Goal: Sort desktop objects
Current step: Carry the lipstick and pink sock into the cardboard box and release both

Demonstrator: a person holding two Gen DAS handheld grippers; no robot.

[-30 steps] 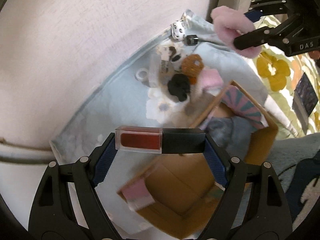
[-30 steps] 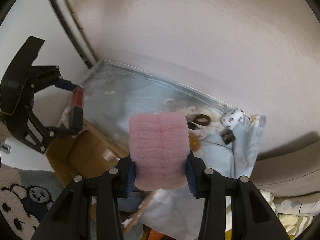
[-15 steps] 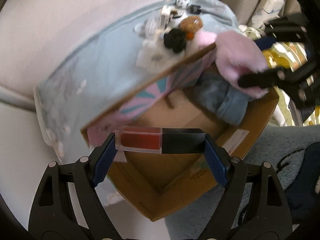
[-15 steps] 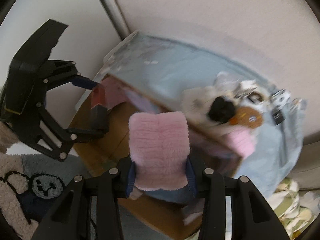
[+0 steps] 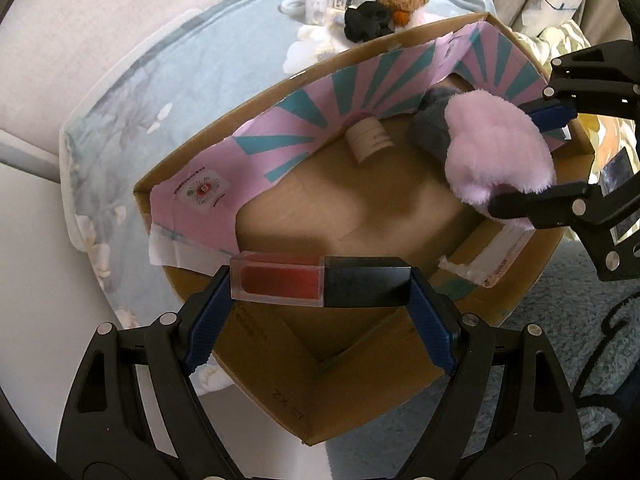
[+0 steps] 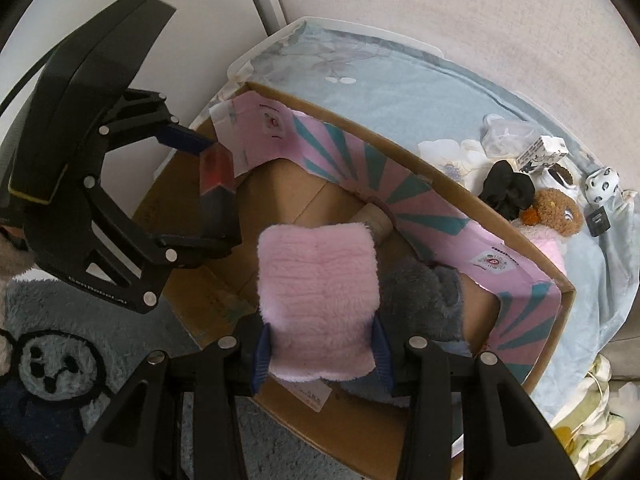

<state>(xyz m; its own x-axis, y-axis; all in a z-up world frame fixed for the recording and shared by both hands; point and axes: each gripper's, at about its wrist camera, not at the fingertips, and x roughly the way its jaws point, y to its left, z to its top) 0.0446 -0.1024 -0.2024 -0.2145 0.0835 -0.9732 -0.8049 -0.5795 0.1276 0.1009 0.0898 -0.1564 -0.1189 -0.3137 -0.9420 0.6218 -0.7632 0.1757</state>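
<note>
Brown cardboard box (image 5: 360, 364) with pink-teal paper lining sits open below my two grippers. My right gripper (image 6: 318, 344) clamps fluffy pink plush pad (image 6: 318, 304) above grey plush (image 6: 424, 300) inside box. My left gripper (image 5: 320, 282) pinches red lip-gloss tube with black cap (image 5: 320, 282) endwise over box floor.

Under both claws, an open cardboard box (image 5: 360, 364) on a rug (image 6: 100, 320). Inside, below the right claw (image 6: 318, 354), a plush toy (image 6: 424, 296) beside a small tube (image 5: 368, 140). Beyond the box's far wall, a blanket (image 5: 180, 64) carrying a heap of small things (image 6: 520, 184).
</note>
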